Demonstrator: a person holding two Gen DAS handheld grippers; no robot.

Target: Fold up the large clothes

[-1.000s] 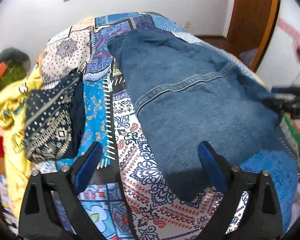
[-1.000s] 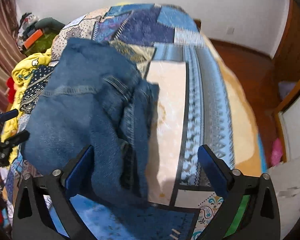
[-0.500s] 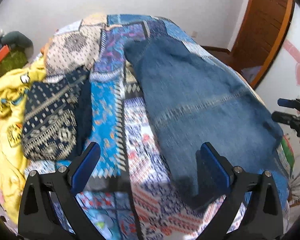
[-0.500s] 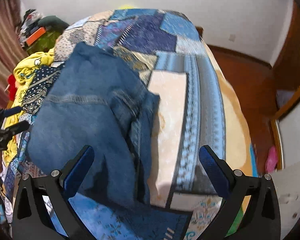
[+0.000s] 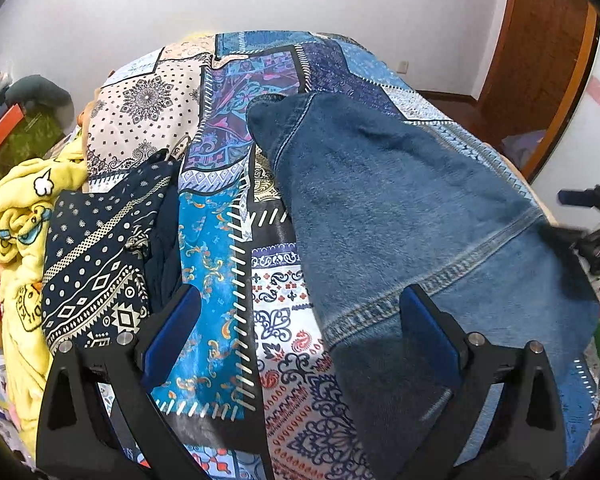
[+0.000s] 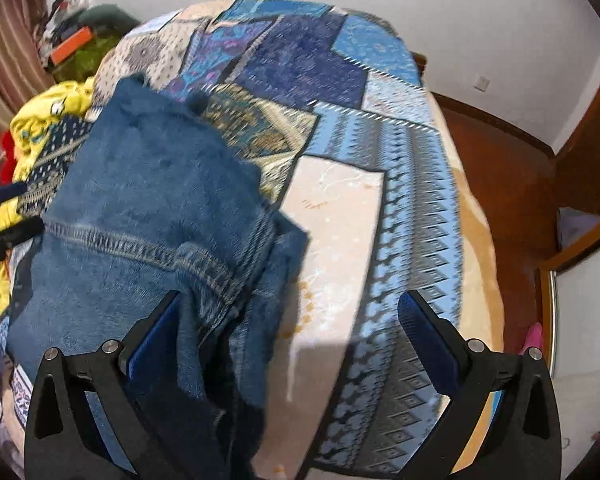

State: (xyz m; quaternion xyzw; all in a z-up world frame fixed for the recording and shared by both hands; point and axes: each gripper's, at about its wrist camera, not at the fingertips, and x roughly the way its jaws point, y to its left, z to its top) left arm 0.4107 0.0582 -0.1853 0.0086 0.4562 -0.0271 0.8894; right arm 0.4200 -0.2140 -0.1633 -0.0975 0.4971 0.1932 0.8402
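Note:
A blue denim garment (image 5: 400,216) lies folded lengthwise on the patchwork bedspread (image 5: 220,248), reaching from the near edge toward the far side. It also shows in the right wrist view (image 6: 148,216), with its right edge bunched in layers. My left gripper (image 5: 300,332) is open and empty above the bed near the garment's left edge. My right gripper (image 6: 288,332) is open and empty above the garment's right edge. The right gripper also shows at the right edge of the left wrist view (image 5: 592,224).
A dark patterned cloth (image 5: 100,252) and a yellow garment (image 5: 16,220) lie piled at the bed's left side. A wooden door (image 5: 540,52) and wooden floor (image 6: 500,152) lie to the right. Clutter (image 6: 76,36) sits at the far left.
Both grippers stay open and empty. The views have shifted slightly; the left one has moved a little toward the garment. The denim has not visibly moved.

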